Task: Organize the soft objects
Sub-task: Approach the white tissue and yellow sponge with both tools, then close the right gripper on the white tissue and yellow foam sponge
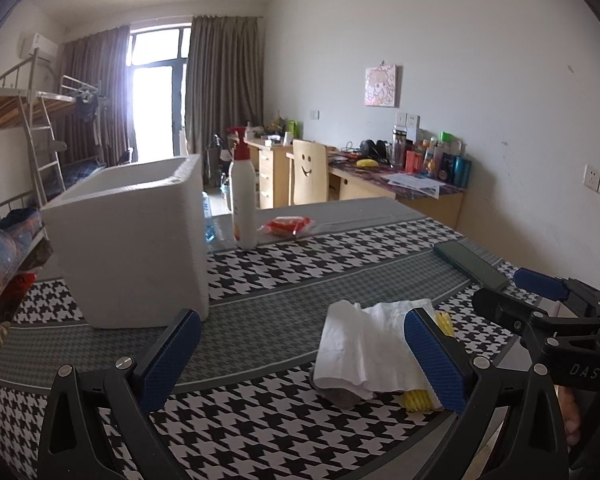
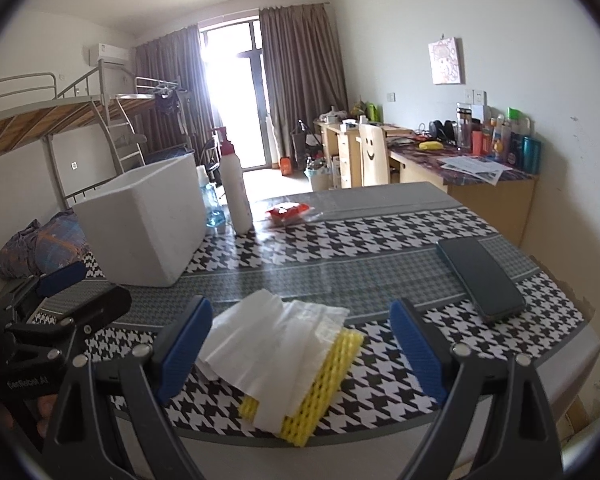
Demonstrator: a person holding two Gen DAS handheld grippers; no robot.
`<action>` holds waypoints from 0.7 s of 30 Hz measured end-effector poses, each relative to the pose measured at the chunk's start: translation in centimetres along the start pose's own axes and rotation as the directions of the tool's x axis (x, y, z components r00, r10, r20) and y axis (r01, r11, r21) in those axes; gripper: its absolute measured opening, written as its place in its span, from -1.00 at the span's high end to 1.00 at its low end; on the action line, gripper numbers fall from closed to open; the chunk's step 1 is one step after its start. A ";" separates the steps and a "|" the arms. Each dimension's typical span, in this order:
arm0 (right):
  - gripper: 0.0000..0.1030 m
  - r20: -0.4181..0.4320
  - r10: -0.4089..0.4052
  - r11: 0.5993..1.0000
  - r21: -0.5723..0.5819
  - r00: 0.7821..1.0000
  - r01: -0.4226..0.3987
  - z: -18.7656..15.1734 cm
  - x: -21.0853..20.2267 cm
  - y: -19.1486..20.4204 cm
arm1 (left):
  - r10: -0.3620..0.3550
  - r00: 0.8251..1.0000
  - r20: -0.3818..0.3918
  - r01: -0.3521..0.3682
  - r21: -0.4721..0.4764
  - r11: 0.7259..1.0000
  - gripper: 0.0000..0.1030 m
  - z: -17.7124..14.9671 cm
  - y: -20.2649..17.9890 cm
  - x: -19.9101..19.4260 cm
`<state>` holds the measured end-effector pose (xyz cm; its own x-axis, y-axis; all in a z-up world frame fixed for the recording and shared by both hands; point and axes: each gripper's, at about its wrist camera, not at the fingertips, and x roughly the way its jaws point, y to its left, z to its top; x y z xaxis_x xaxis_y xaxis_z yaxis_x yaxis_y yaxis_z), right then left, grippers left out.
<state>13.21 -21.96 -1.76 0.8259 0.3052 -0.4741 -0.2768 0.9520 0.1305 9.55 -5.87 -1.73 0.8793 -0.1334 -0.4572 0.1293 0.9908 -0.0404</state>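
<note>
A crumpled white tissue (image 2: 276, 336) lies on top of a yellow foam net (image 2: 332, 380) near the front of the houndstooth table. My right gripper (image 2: 300, 344) hovers just before this pile, open, with the pile seen between its blue pads and no pad touching it. In the left wrist view the tissue (image 1: 364, 352) and the foam net (image 1: 418, 402) sit at the right. My left gripper (image 1: 300, 360) is open, its right pad in front of the pile. A white foam box (image 1: 132, 240) stands open-topped at the left. Each gripper shows in the other's view: right gripper (image 1: 500, 292), left gripper (image 2: 80, 292).
Behind the box stand a white pump bottle (image 1: 244, 196) and a blue water bottle (image 2: 212, 204), with a red snack packet (image 1: 286, 226) beside them. A dark flat case (image 2: 480, 276) lies at the right of the table. The table's front edge (image 2: 340, 436) is close below the foam net.
</note>
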 end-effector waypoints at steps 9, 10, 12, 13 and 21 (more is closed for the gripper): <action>-0.80 -0.043 0.000 1.000 0.022 0.999 0.001 -1.2 0.8 -1.1 | 0.016 0.999 -0.042 -0.015 0.015 1.000 -0.98 -0.5 -0.1 1.7; -0.80 -0.048 0.003 1.000 0.024 0.999 -0.002 -1.3 0.8 -1.1 | 0.018 0.999 -0.046 -0.018 0.011 1.000 -0.98 -0.5 0.0 1.9; -0.80 -0.061 0.012 1.000 0.024 0.998 -0.011 -1.6 1.1 -1.1 | 0.020 0.998 -0.053 -0.020 0.008 1.000 -0.98 -0.7 0.1 2.2; -0.80 -0.067 0.011 1.000 0.022 0.998 -0.009 -1.8 1.2 -1.0 | 0.016 0.998 -0.056 -0.016 0.013 1.000 -0.98 -0.8 0.1 2.3; -0.80 -0.099 0.029 0.999 0.032 0.995 -0.026 -2.6 1.9 -0.7 | 0.020 0.995 -0.096 -0.019 0.010 1.000 -0.98 -1.4 0.5 3.3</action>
<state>13.71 -22.12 -4.98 0.7648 0.3286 -0.5541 -0.2820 0.9441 0.1707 11.82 -5.82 -4.52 0.8336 -0.1105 -0.5412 0.1168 0.9929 -0.0229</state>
